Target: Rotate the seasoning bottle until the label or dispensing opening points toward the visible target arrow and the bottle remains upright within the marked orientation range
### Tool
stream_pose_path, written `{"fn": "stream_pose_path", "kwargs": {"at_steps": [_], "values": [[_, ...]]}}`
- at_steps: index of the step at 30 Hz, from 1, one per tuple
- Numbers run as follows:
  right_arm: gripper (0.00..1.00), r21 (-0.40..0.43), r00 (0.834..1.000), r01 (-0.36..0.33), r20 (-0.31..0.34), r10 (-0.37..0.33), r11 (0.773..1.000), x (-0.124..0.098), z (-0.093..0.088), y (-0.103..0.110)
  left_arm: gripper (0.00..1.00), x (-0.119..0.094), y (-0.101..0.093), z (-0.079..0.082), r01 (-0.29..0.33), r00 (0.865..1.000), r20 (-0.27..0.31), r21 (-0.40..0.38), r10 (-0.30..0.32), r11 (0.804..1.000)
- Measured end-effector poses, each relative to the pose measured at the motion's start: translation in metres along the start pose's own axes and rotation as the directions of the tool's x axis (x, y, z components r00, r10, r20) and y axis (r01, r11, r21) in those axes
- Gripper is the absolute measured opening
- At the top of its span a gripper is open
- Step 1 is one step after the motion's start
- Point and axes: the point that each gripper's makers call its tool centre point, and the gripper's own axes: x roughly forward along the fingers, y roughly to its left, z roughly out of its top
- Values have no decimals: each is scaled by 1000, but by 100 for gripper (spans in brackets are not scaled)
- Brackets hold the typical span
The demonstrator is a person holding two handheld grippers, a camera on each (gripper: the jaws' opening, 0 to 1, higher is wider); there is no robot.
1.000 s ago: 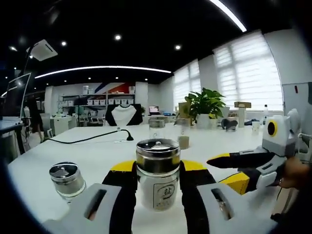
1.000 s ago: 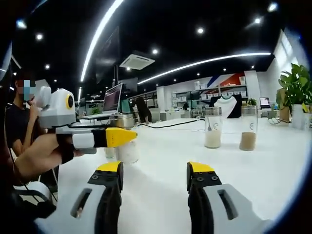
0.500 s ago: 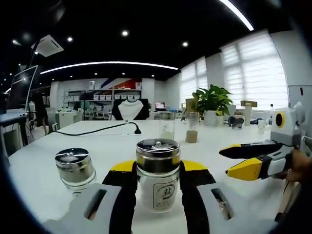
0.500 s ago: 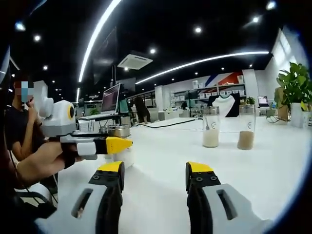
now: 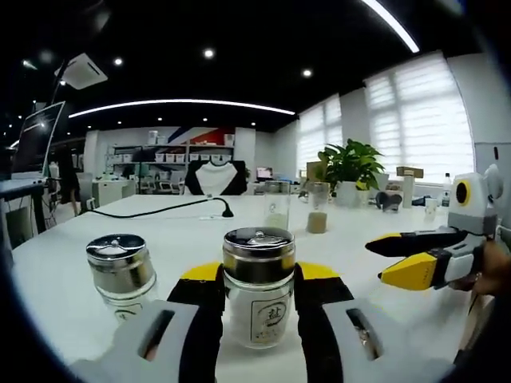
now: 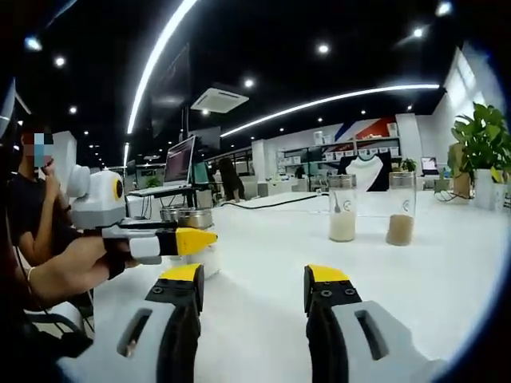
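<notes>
On the smooth white table (image 5: 168, 231), the left gripper (image 5: 257, 299) grasps an upright glass seasoning bottle (image 5: 258, 286) with steel cap between its fingers; right gripper (image 6: 251, 287) fingers released, empty.

Seasoning bottle (image 6: 188, 239) mostly hidden by left tongs (image 6: 172, 241) (label unseen).

Left gripper (image 5: 257, 299) clamped, right gripper (image 6: 251, 291) spread and empty

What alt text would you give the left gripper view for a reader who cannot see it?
The left gripper is shut on a glass seasoning bottle with a metal lid, upright on a white table, its label facing the camera. A second shaker stands to its left, and the open right gripper reaches in from the right.
</notes>
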Motion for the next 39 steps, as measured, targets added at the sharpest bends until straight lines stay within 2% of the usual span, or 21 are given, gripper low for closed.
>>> {"fn": "stream_pose_path", "kwargs": {"at_steps": [24,32,35,39], "values": [[49,-13,1000,6,-10,-6,1000,1,1,-3,36,3,4,-5,-36,999,12,17,35,999],[49,-20,1000,11,-11,-11,1000,2,4,-6,37,3,4,-5,-39,999,-2,55,39,998],[49,-23,1000,9,-9,-9,1000,3,5,-5,40,4,2,-4,-37,999,0,61,37,997],[49,-20,1000,7,-6,-7,1000,2,7,-4,52,5,1,-2,-38,999,2,27,38,999]]}}
